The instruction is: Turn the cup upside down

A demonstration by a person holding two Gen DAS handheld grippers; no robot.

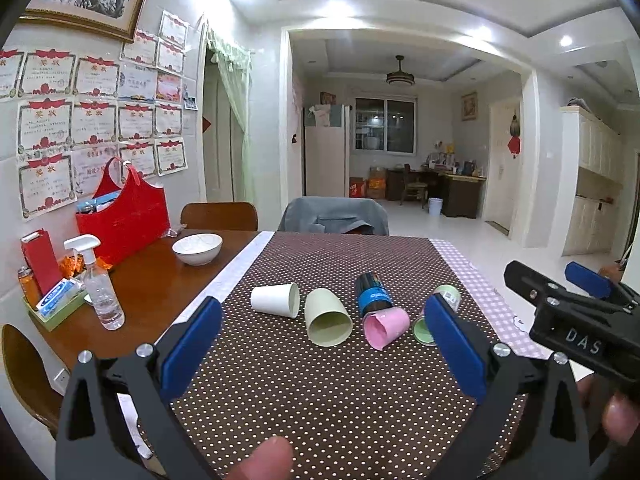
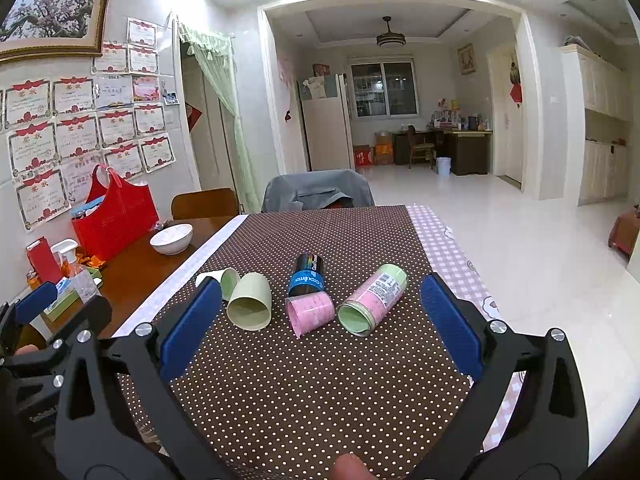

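Paper cups lie crowded ahead of both released claws, left gripper point(image 1: 320, 354) and right gripper point(image 2: 318, 330), so closing on the light-green cup point(image 1: 327, 317) can knock the touching pink cup point(image 1: 386, 326) and make it roll.

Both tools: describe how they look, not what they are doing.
The left tool and the right tool match: black angular frames with triangular cut-outs, silver screws at the joints, and two fingers faced with blue rectangular pads. Seen from the left wrist view, the right tool's black body carries white letters "DAS". Bare fingertips show at the frame edges; no sleeves or cables are visible.
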